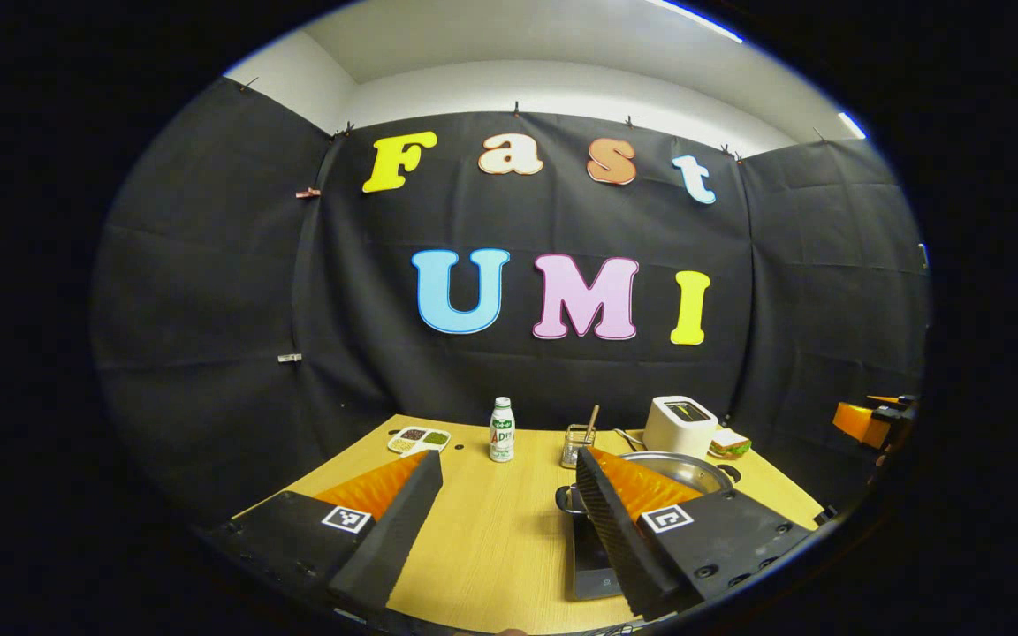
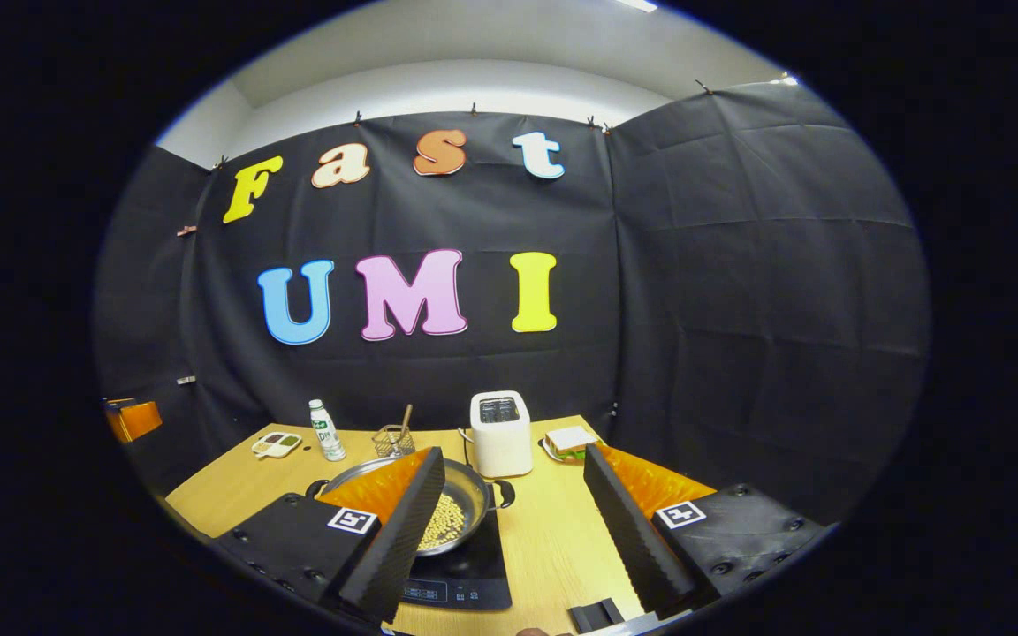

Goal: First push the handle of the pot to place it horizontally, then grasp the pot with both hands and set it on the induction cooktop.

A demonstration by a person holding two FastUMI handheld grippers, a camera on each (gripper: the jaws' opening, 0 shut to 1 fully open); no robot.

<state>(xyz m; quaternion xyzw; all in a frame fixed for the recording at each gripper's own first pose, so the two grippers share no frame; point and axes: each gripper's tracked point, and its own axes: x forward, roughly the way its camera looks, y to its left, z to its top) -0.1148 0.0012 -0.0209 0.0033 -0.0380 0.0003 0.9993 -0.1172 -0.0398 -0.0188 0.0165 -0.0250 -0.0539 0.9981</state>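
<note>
- My left claw (image 1: 509, 495): 2 fingers spread wide, nothing between them but bare tabletop (image 1: 491, 548).
- My right claw (image 2: 513, 508): 2 fingers likewise spread, gripping nothing.
- 1 pot (image 2: 452, 512), sitting on the 1 induction cooktop (image 2: 465, 574); 2 side handles visible in the right gripper view, 1 to each side of the rim.
- Count along the back of the tabletop: 1 white toaster (image 2: 500, 433), 1 small bottle (image 2: 325, 430), 1 wire basket (image 2: 394, 439) with a stick in it, 1 divided dish (image 2: 277, 443), 1 sandwich (image 2: 571, 442) on a plate.
- Right gripper view shows pale round grains inside the pot and the cooktop's control strip.
- Left gripper view: my right finger covers most of the pot, leaving rim and near handle; contents cannot be told there.
</note>
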